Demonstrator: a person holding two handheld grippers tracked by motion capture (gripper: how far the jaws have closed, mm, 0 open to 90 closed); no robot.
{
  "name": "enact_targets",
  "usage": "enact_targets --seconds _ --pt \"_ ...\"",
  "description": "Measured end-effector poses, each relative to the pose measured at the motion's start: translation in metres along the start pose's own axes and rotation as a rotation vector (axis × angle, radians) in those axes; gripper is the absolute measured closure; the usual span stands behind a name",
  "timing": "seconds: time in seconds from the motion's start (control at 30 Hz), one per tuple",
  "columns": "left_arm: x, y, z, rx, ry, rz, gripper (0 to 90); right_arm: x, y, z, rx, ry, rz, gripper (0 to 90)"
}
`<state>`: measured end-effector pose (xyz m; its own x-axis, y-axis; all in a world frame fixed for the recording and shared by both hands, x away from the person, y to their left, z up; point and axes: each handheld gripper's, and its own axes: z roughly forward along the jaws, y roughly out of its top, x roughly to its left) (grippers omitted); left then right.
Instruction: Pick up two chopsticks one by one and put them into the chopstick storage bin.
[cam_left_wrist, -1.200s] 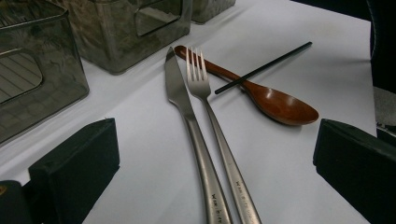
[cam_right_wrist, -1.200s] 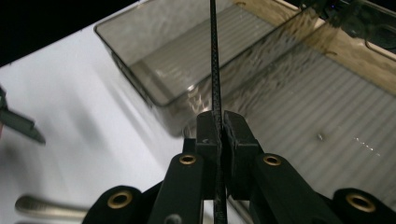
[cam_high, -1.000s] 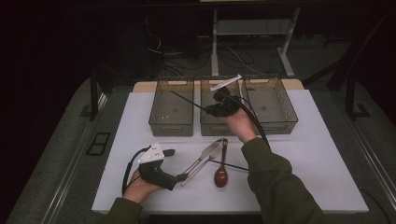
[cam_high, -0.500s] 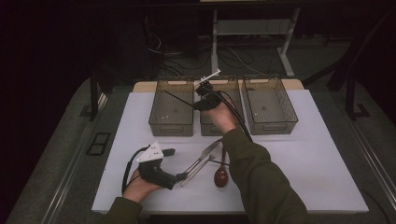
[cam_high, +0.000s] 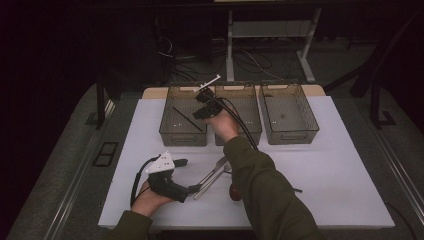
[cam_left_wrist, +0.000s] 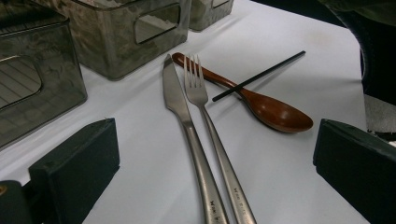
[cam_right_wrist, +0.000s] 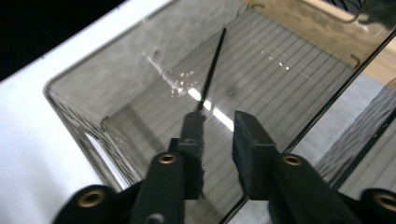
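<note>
1. Right gripper (cam_high: 200, 102) held over the leftmost of three clear plastic bins (cam_high: 170, 131), wrist raised above the bin's right wall; seen from the right gripper view (cam_right_wrist: 218, 128), pointing down into that bin.
2. Jaws parted by a narrow gap, nothing pinched between them.
3. Black chopstick (cam_right_wrist: 212, 67) lying diagonally on the ribbed floor of the leftmost bin, just ahead of and below the left jaw tip; near end hidden behind that jaw, so touching or apart cannot be told. In the high view, same chopstick (cam_high: 187, 119) slanted across the bin floor, left of the gripper.
4. Left gripper (cam_high: 192, 188) resting low on the white table (cam_high: 345, 175), held by the left hand (cam_high: 150, 197), jaws aimed at the cutlery.
5. Jaws spread wide in the left gripper view (cam_left_wrist: 215, 172), holding nothing; handles of knife and fork running between them.
6. Straight ahead of the left gripper: steel table knife (cam_left_wrist: 180, 107) and steel fork (cam_left_wrist: 205, 116) side by side, nearly touching, handles toward the tool.
7. Beyond the fork, to its right: brown wooden spoon (cam_left_wrist: 275, 112), bowl toward the right jaw, handle passing behind the fork tines.
8. Second black chopstick (cam_left_wrist: 261, 74) lying across the spoon's handle.
9. Middle bin (cam_high: 250, 127) and right bin (cam_high: 290, 131) standing to the right of the right gripper.
</note>
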<state>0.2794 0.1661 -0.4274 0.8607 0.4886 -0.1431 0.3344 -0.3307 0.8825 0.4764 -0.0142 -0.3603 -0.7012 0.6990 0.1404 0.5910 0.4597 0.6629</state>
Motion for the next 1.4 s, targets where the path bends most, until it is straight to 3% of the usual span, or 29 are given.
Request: enact_targets --seconds 0.13,0.37,0.87,1.13,1.4 --pt "-0.001 0.000 0.000 0.003 0.000 -0.004 0.0 -0.003 -0.002 -0.013 -0.038 0.013 -0.007 57.6" --pt "-0.001 0.000 0.001 0.006 0.004 0.001 0.0 -0.015 -0.015 -0.037 -0.108 0.068 -0.009 46.6" --pt "-0.001 0.000 0.000 0.011 0.007 -0.012 0.0 -0.038 -0.059 -0.087 -0.202 0.166 -0.104 38.6" --pt "-0.001 0.000 0.001 0.018 0.010 -0.014 0.0 -0.041 -0.086 -0.113 -0.202 0.170 -0.171 38.1" --pt "-0.002 -0.001 0.002 0.024 0.010 -0.010 0.0 -0.046 -0.111 -0.136 -0.235 0.188 -0.174 38.1"
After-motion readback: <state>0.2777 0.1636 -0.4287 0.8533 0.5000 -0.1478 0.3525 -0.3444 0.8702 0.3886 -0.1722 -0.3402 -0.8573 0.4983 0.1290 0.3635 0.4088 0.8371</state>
